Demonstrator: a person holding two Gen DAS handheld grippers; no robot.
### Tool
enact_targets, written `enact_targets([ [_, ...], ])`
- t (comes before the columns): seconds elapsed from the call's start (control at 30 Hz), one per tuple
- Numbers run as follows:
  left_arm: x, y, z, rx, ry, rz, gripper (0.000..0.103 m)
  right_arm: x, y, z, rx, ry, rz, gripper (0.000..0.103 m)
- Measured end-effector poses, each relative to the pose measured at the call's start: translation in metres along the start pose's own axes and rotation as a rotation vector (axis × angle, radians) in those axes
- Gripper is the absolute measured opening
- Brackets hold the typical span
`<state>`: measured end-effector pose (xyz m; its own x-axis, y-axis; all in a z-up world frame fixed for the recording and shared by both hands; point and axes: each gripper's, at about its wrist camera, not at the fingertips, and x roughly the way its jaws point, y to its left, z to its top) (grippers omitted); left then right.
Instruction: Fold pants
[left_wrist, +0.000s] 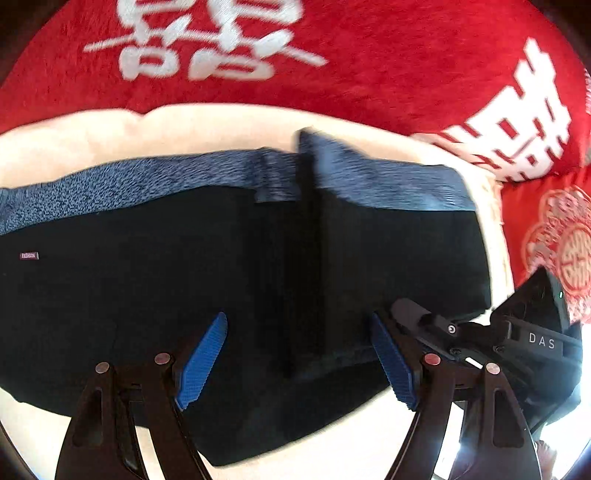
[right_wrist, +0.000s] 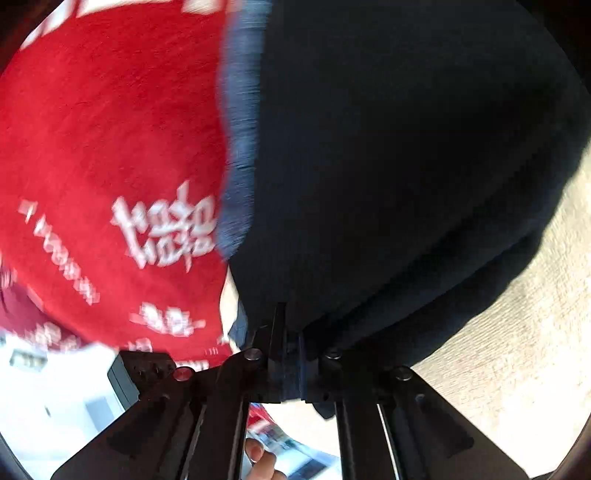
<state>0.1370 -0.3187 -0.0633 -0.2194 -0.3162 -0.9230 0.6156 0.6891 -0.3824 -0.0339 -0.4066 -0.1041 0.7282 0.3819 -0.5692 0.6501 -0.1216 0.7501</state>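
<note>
Two blue pads of the left gripper (left_wrist: 297, 360) stand wide apart, empty, above the black pants (left_wrist: 166, 280) lying on a cream sheet (left_wrist: 92, 133) beside a red blanket (left_wrist: 369, 66). From the right wrist, the right gripper (right_wrist: 291, 354) is clamped tight on a bunched fold of the pants (right_wrist: 388, 166), lifted against the red blanket (right_wrist: 110, 129).

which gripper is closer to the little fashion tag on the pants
Left. The left gripper hovers open above the black pants, with the FASHION tag off to its left. The right gripper is shut on the pants' far right edge, farther from the tag.
</note>
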Motion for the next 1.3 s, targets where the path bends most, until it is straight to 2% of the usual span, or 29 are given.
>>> enact_targets([
  [0.07,-0.011,-0.009,-0.009,0.039,-0.027,0.027,0.080,-0.005,0.016,-0.011,-0.120,0.041,-0.072,0.005],
  [0.13,-0.016,-0.012,-0.018,0.062,-0.062,0.105,0.080,-0.005,0.012,-0.015,-0.144,0.049,-0.132,0.008],
  [0.2,-0.015,-0.001,-0.023,0.020,-0.055,0.154,0.080,-0.005,0.003,-0.011,-0.119,0.034,-0.129,0.011],
  [0.23,-0.017,0.006,-0.023,-0.016,-0.048,0.148,0.080,-0.005,0.000,-0.011,-0.098,0.037,-0.110,0.017],
  [0.27,-0.021,0.015,-0.023,-0.057,-0.059,0.138,0.080,-0.005,-0.002,-0.013,-0.081,0.045,-0.076,0.040],
  [0.3,-0.025,0.021,-0.023,-0.071,-0.072,0.144,0.080,-0.006,-0.004,-0.017,-0.076,0.056,-0.055,0.054],
  [0.33,-0.026,0.023,-0.022,-0.077,-0.083,0.158,0.080,-0.006,-0.004,-0.022,-0.087,0.063,-0.049,0.061],
  [0.43,-0.028,0.036,-0.021,-0.094,-0.084,0.189,0.080,-0.007,-0.006,-0.028,-0.100,0.046,-0.027,0.061],
  [0.63,-0.031,0.041,-0.027,-0.099,-0.077,0.199,0.080,0.009,-0.019,-0.012,0.019,-0.015,0.031,0.061],
  [0.67,-0.030,0.040,-0.028,-0.096,-0.073,0.202,0.080,0.012,-0.019,-0.010,0.027,-0.018,0.042,0.056],
  [0.7,-0.029,0.041,-0.029,-0.095,-0.069,0.205,0.080,0.017,-0.019,-0.007,0.040,-0.014,0.055,0.045],
  [0.73,-0.029,0.042,-0.030,-0.098,-0.064,0.211,0.080,0.019,-0.017,-0.005,0.045,-0.007,0.062,0.012],
  [0.83,-0.037,0.043,-0.033,-0.104,-0.080,0.227,0.080,0.007,-0.002,-0.006,-0.026,0.017,0.095,0.012],
  [0.9,-0.048,0.043,-0.036,-0.098,-0.111,0.240,0.080,-0.003,0.019,-0.017,-0.149,0.047,0.047,0.012],
  [0.97,-0.054,0.044,-0.040,-0.085,-0.128,0.266,0.080,0.001,0.021,-0.025,-0.159,0.061,0.021,0.012],
  [1.07,-0.047,0.047,-0.040,-0.094,-0.104,0.302,0.080,0.031,0.009,-0.027,-0.132,0.087,-0.030,0.012],
  [1.13,-0.044,0.049,-0.039,-0.112,-0.098,0.314,0.080,0.048,-0.001,-0.024,-0.164,0.078,-0.117,0.014],
  [1.2,-0.044,0.047,-0.037,-0.106,-0.107,0.336,0.080,0.045,-0.004,-0.023,-0.129,0.076,-0.078,0.022],
  [1.27,-0.043,0.043,-0.035,-0.094,-0.119,0.346,0.080,0.038,0.006,-0.025,-0.169,0.159,-0.102,0.046],
  [1.3,-0.043,0.040,-0.033,-0.086,-0.114,0.350,0.080,0.031,0.015,-0.026,-0.205,0.196,-0.114,0.052],
])
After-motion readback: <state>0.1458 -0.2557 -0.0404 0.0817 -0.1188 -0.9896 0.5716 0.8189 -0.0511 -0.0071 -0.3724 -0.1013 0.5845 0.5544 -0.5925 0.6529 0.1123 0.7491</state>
